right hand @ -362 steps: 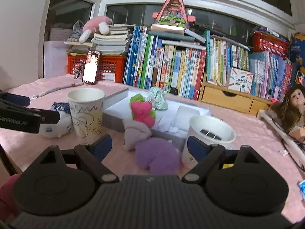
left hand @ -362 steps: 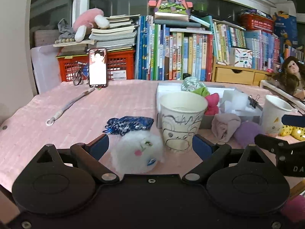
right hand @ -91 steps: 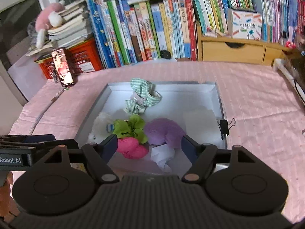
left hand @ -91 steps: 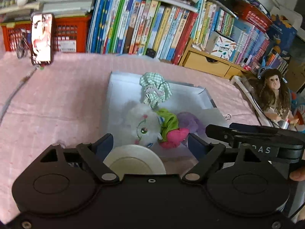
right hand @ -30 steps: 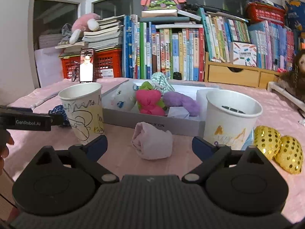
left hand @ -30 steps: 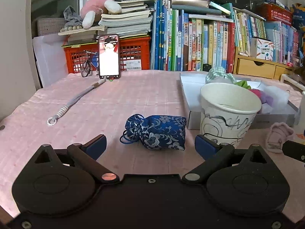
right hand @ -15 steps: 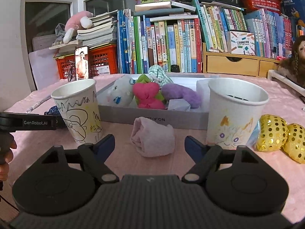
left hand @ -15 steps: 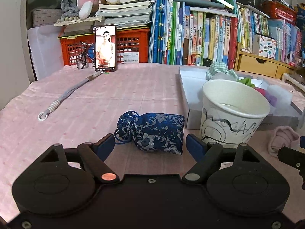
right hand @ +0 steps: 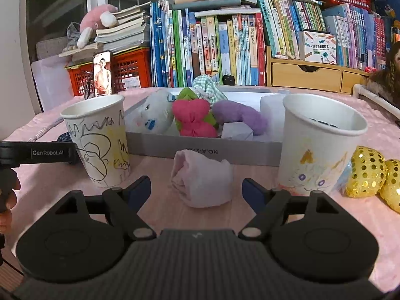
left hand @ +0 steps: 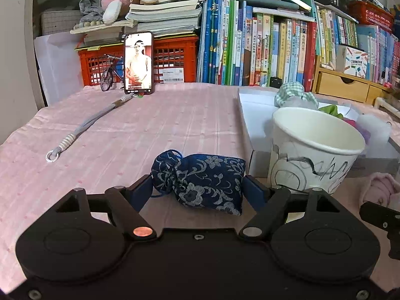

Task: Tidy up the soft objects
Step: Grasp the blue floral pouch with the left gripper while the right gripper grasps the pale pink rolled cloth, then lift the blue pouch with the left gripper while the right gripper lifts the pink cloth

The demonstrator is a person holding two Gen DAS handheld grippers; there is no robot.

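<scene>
Your left hand-held gripper (left hand: 197, 191) sits low in the left wrist view with the blue floral pouch (left hand: 200, 178) between its blue pads. Its jaws have just been closing, and both pads now meet the pouch's ends, so it is pinching the pouch, which lies on the pink tabletop (left hand: 155, 125) at lower centre of the frame. Just right of the pouch stands a scribbled paper cup (left hand: 315, 157), and behind that cup lies the grey box (left hand: 252, 105).

Your right hand-held gripper (right hand: 196, 191) has also just been closing, yet its pads are apart from the rolled pink sock (right hand: 202, 178) that lies between them at the centre of the right wrist view; there is a gap on each side, so the jaws are spread. The sock rests on the tabletop just in front of the box's near wall. Inside the box you can see a white plush (right hand: 152, 117), a red and green soft toy (right hand: 193, 117), a purple soft toy (right hand: 240, 116) and a green checked cloth (right hand: 207, 88). A second paper cup (right hand: 317, 145) stands right of the sock, with gold sequinned pieces (right hand: 370, 177) beside it at the right edge. At the left edge a hand (right hand: 6, 200) holds the other gripper's handle.
</scene>
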